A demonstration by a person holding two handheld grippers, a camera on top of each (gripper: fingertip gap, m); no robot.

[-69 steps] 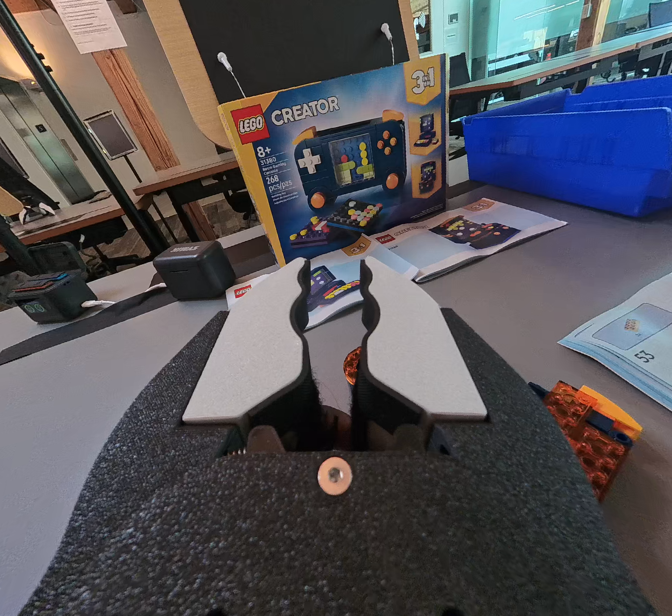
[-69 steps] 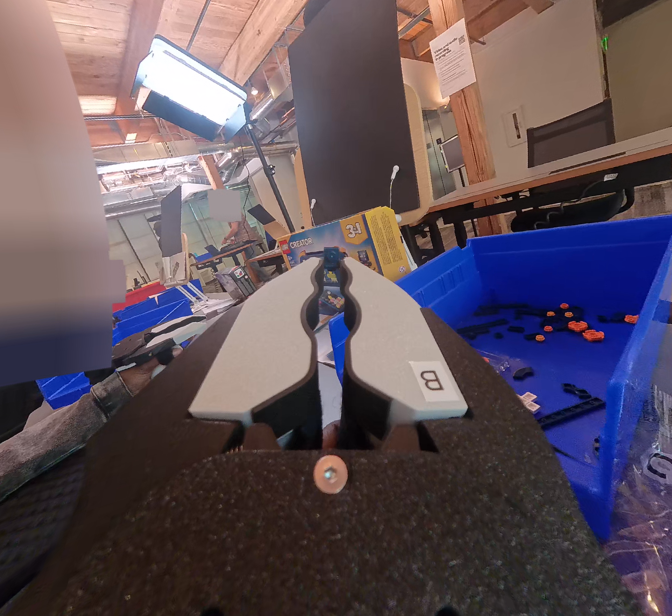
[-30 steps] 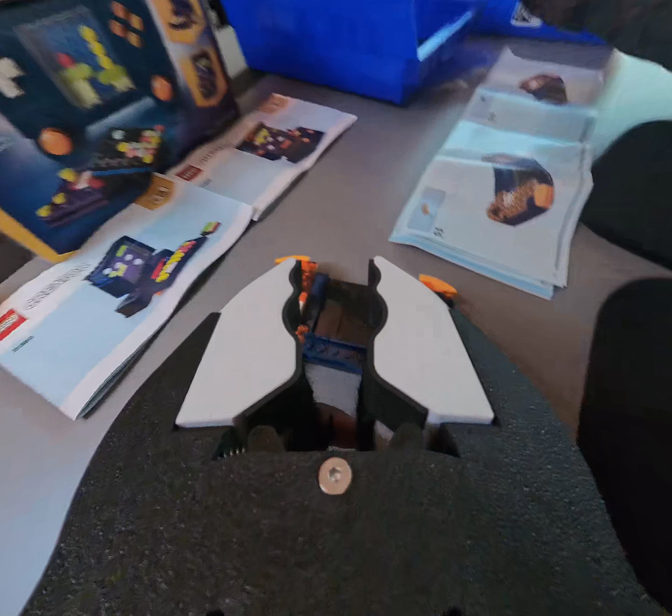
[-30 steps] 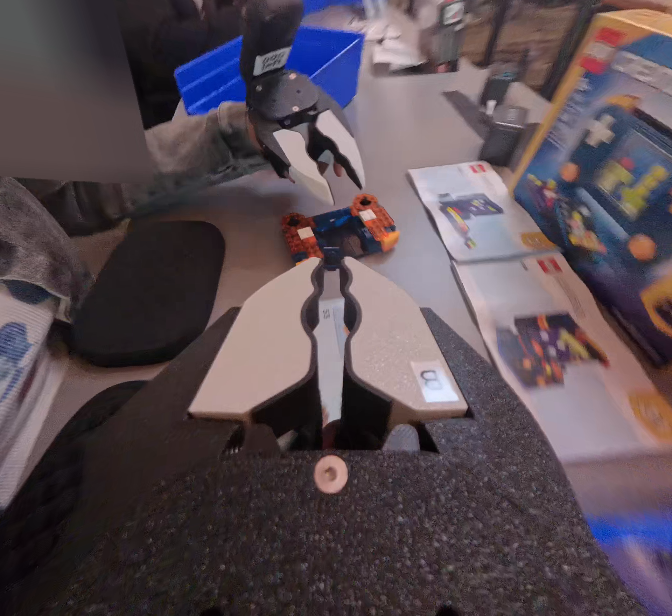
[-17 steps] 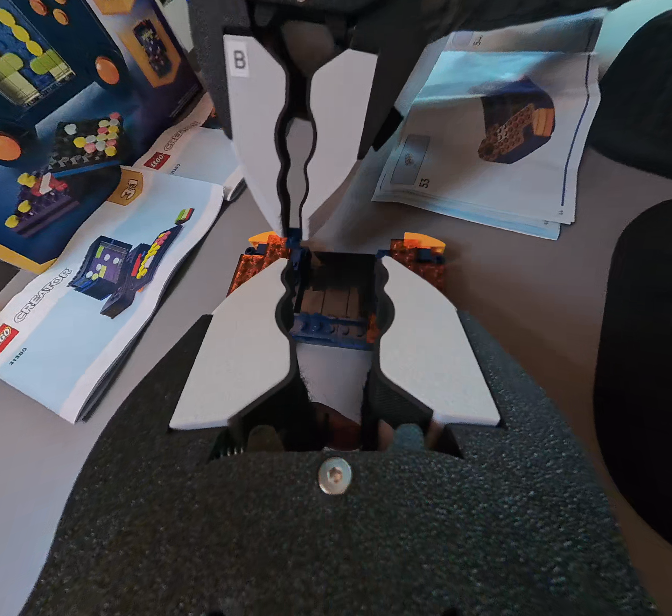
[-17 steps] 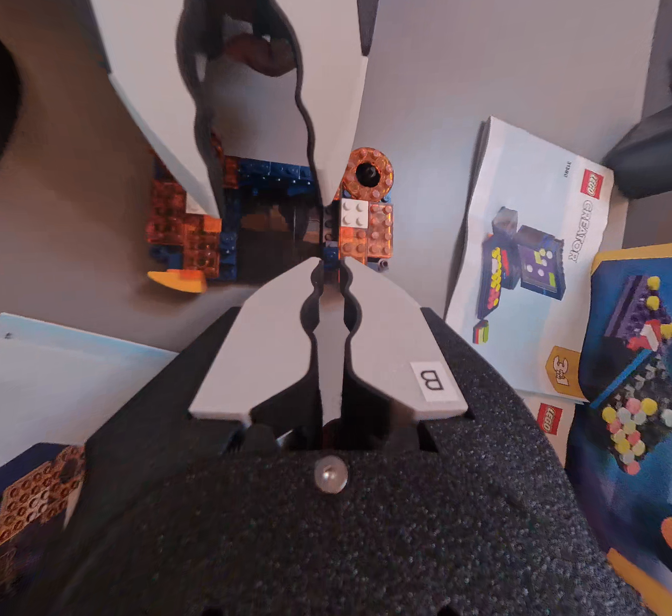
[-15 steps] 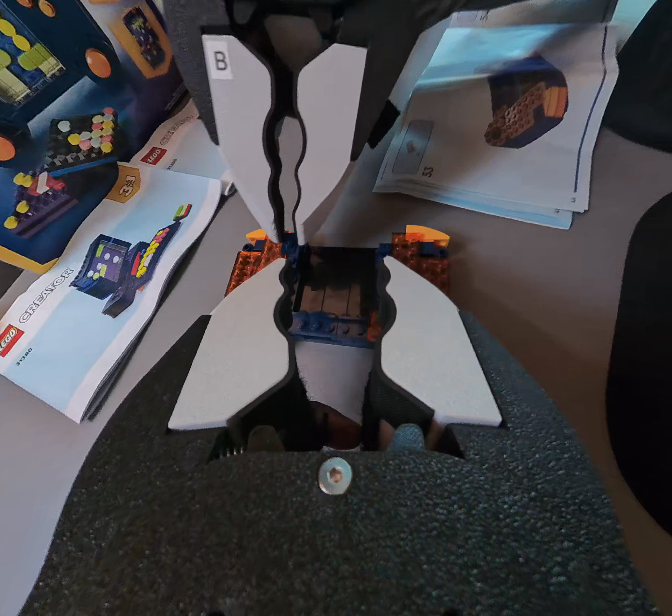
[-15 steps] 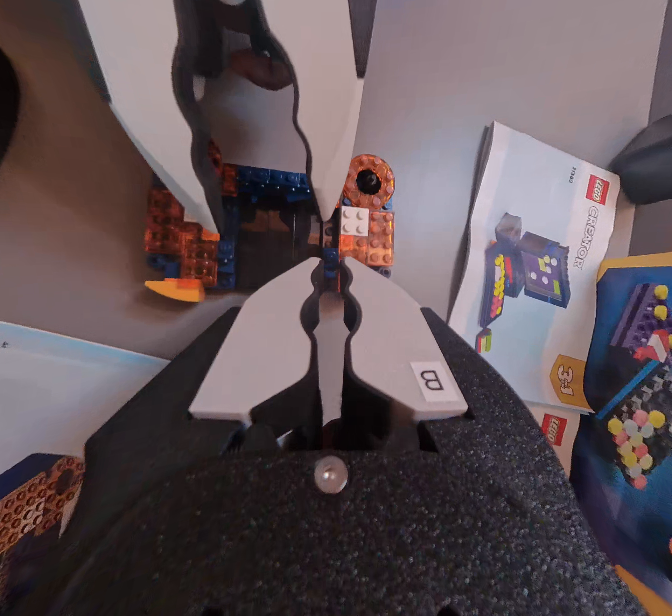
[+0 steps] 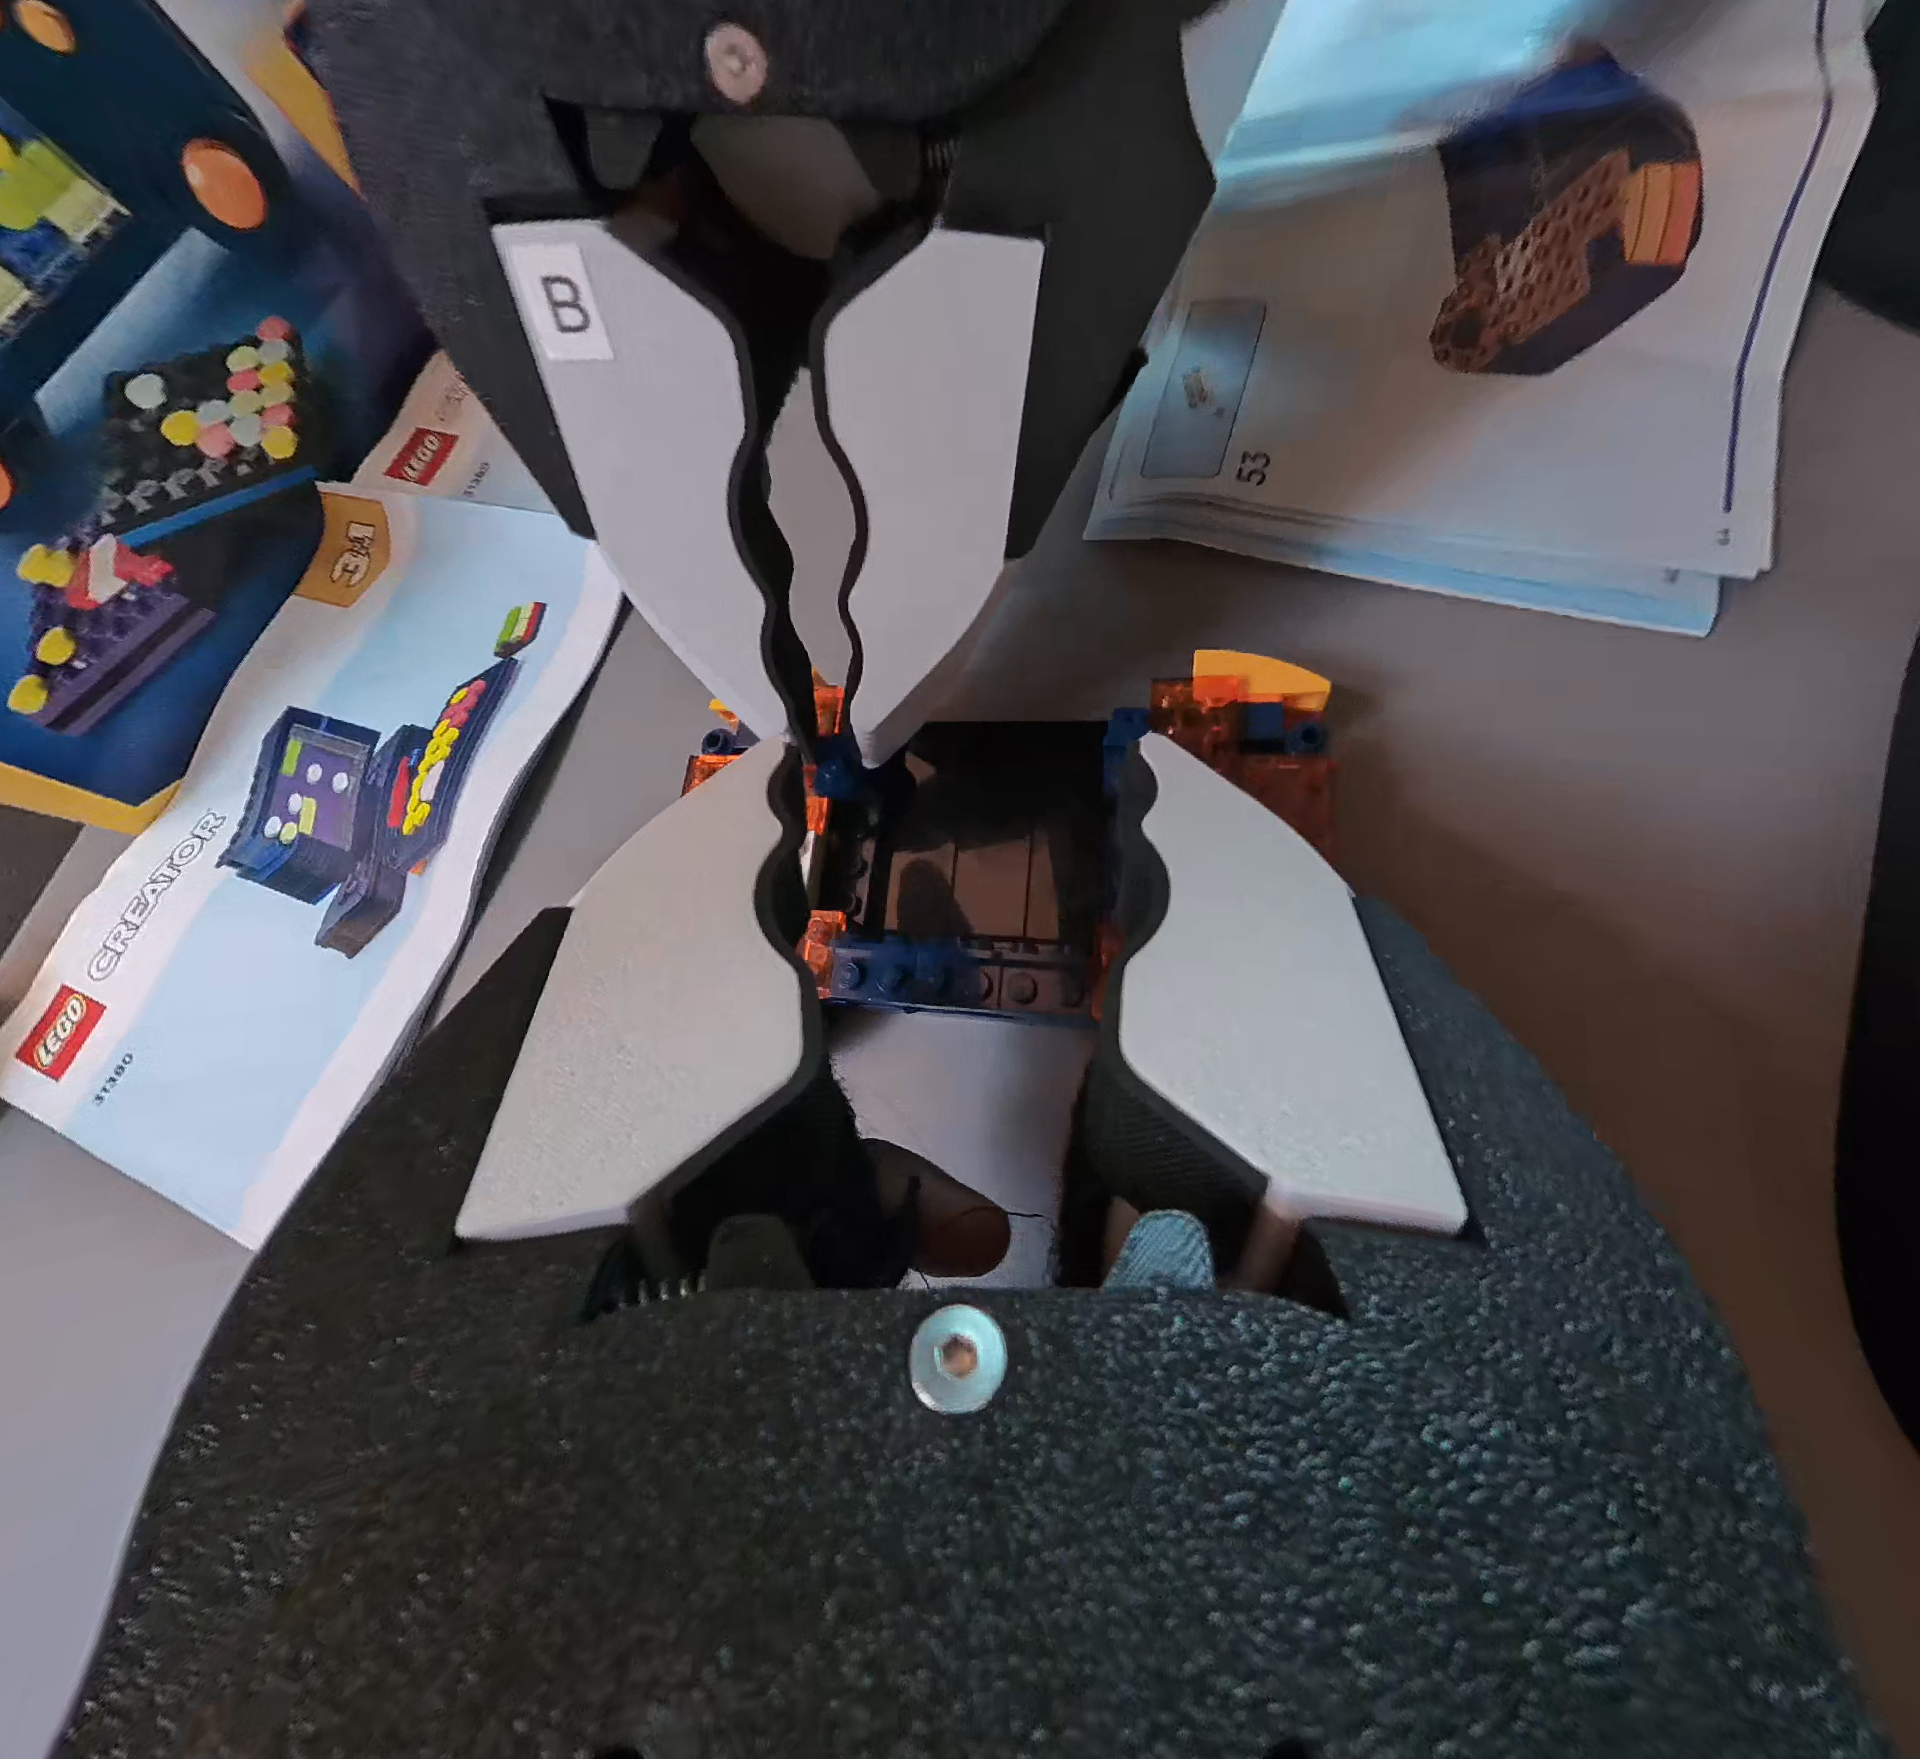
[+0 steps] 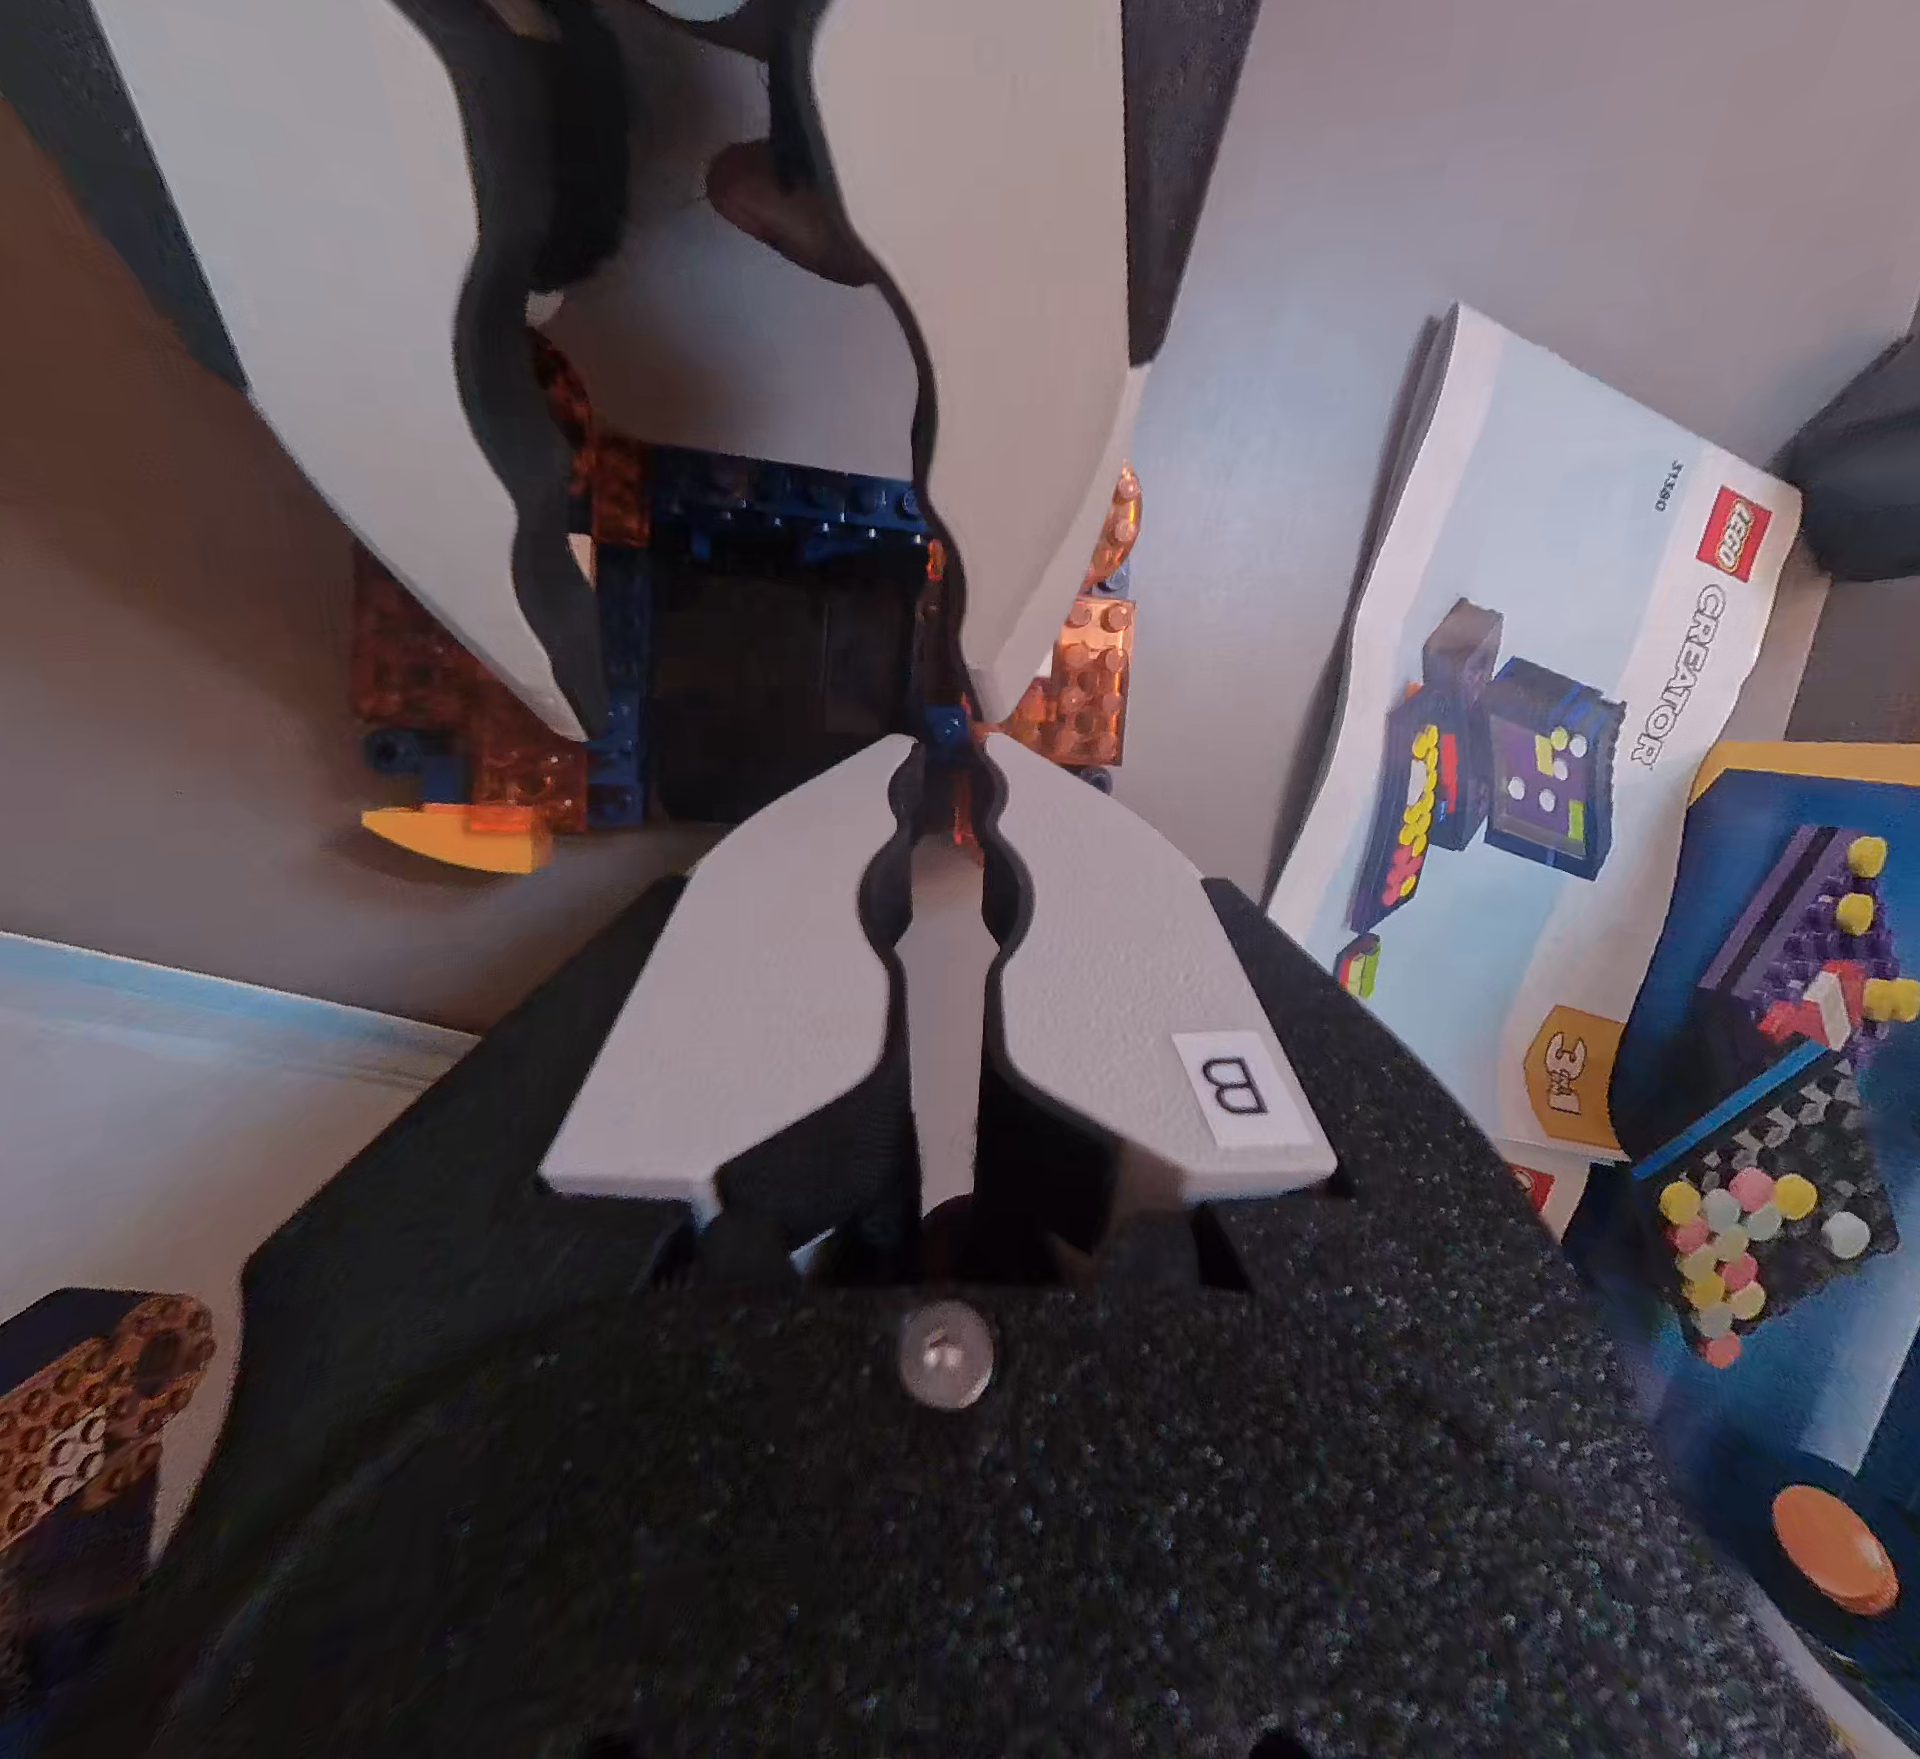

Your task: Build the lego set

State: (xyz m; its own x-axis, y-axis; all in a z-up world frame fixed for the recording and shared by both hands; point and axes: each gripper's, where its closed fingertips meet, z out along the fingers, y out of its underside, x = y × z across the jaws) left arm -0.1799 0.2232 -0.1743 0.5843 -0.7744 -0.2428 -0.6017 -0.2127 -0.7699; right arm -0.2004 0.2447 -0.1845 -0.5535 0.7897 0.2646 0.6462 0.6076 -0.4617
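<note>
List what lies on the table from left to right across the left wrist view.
Dark blue toy box → closed instruction booklet → orange and blue brick model, straddled by the left gripper → open instruction booklet.

Lay flat on the grey table (image 9: 1558, 878): partly built brick model (image 9: 977, 868), dark centre panel, blue frame, translucent orange ends; small blue piece (image 10: 945, 730) above one corner.

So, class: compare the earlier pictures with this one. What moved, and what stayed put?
Both tools came down over the brick model. The left tool opened wider and straddles its dark middle; the right tool stayed pinched on a small blue brick now at the model's corner. Model and booklets stayed.
</note>
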